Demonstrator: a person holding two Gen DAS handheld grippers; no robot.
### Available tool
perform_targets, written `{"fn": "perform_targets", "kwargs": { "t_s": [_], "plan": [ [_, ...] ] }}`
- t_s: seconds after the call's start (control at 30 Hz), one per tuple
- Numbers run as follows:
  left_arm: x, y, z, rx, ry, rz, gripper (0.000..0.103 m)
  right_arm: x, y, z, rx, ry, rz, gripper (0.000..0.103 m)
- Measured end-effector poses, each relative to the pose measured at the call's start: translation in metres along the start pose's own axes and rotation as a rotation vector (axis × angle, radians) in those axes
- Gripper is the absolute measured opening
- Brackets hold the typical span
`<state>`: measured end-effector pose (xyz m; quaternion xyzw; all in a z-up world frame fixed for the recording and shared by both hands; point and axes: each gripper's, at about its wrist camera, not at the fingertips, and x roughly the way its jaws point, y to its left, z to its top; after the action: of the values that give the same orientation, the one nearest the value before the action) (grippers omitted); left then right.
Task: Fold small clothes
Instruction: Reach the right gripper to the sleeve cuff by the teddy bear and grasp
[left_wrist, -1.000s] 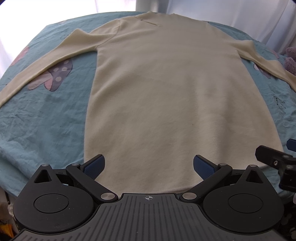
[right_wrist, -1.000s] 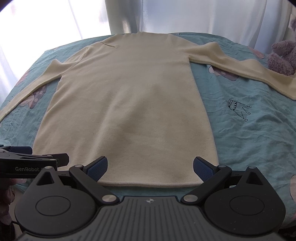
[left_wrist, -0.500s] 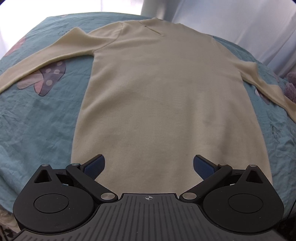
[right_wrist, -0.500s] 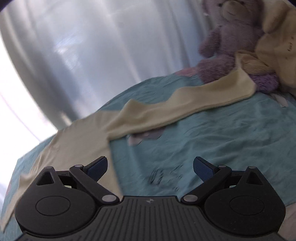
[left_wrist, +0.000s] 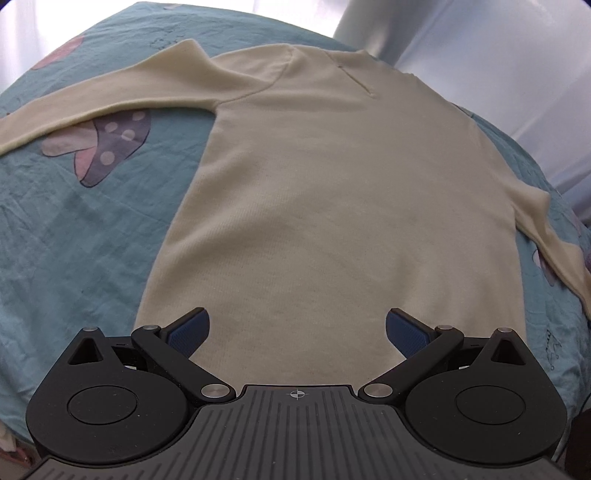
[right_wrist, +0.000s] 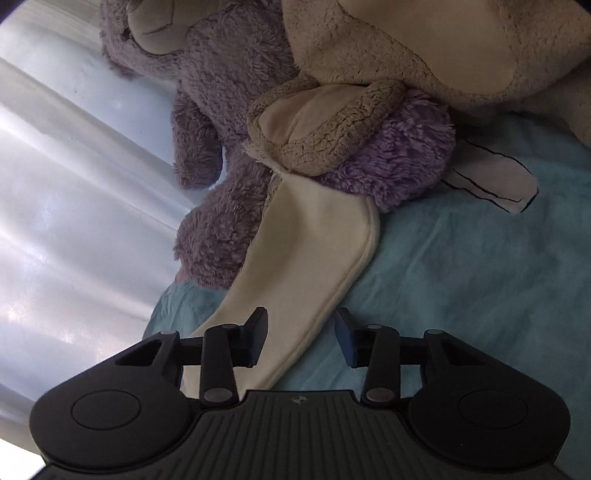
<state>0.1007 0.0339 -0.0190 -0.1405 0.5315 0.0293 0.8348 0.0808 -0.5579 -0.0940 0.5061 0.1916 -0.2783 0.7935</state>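
Observation:
A cream long-sleeved sweater (left_wrist: 332, 206) lies flat on a teal bedsheet (left_wrist: 74, 236), both sleeves spread out to the sides. My left gripper (left_wrist: 297, 328) is open and empty, hovering over the sweater's lower body. My right gripper (right_wrist: 301, 332) is partly open, its fingers on either side of the sweater's right sleeve (right_wrist: 303, 258) near the cuff; the fingers are still apart. The sleeve's cuff end runs up under the plush toys.
A purple plush bear (right_wrist: 221, 122) and a beige plush toy (right_wrist: 388, 66) sit at the bed's edge on the sleeve's end. White curtains (right_wrist: 55, 206) hang behind. The sheet has a mushroom print (left_wrist: 107, 144).
My right gripper swung right from the hem to the right sleeve and narrowed its opening around it. My left gripper moved forward over the sweater's body, staying open.

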Motion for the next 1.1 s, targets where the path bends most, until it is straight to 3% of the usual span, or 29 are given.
{"fn": "perform_targets", "kwargs": {
  "t_s": [0.1, 0.13, 0.2, 0.3, 0.43, 0.57, 0.73, 0.87, 0.97, 1.1],
  "plan": [
    [0.002, 0.001, 0.003, 0.018, -0.002, 0.014, 0.103, 0.010, 0.000, 0.004, 0.008, -0.027, 0.001, 0.036],
    [0.002, 0.001, 0.004, 0.024, -0.002, 0.011, 0.103, 0.014, 0.000, 0.007, 0.014, -0.038, -0.003, 0.032],
    [0.004, 0.003, 0.009, 0.022, -0.003, -0.004, 0.103, 0.019, -0.001, 0.009, 0.017, -0.044, -0.029, 0.012],
    [0.009, 0.005, 0.017, 0.003, 0.007, -0.038, 0.103, 0.023, 0.004, 0.010, -0.019, -0.058, -0.050, 0.008],
    [0.019, 0.002, 0.029, -0.021, 0.026, -0.099, 0.103, 0.012, 0.045, 0.001, -0.221, -0.140, -0.058, 0.007],
    [0.019, -0.010, 0.046, 0.016, -0.031, -0.114, 0.103, -0.008, 0.122, -0.041, -0.541, -0.172, 0.088, 0.007],
    [0.020, -0.022, 0.075, 0.009, -0.131, -0.216, 0.103, -0.024, 0.210, -0.147, -0.921, -0.016, 0.439, 0.007],
    [0.035, -0.041, 0.101, 0.059, -0.141, -0.340, 0.103, -0.019, 0.233, -0.238, -1.096, 0.273, 0.636, 0.015],
    [0.052, -0.051, 0.116, 0.097, -0.108, -0.393, 0.103, -0.008, 0.223, -0.266, -1.088, 0.393, 0.615, 0.017],
    [0.081, -0.054, 0.132, 0.122, -0.065, -0.410, 0.099, -0.005, 0.203, -0.257, -0.992, 0.418, 0.526, 0.019]
  ]
}}
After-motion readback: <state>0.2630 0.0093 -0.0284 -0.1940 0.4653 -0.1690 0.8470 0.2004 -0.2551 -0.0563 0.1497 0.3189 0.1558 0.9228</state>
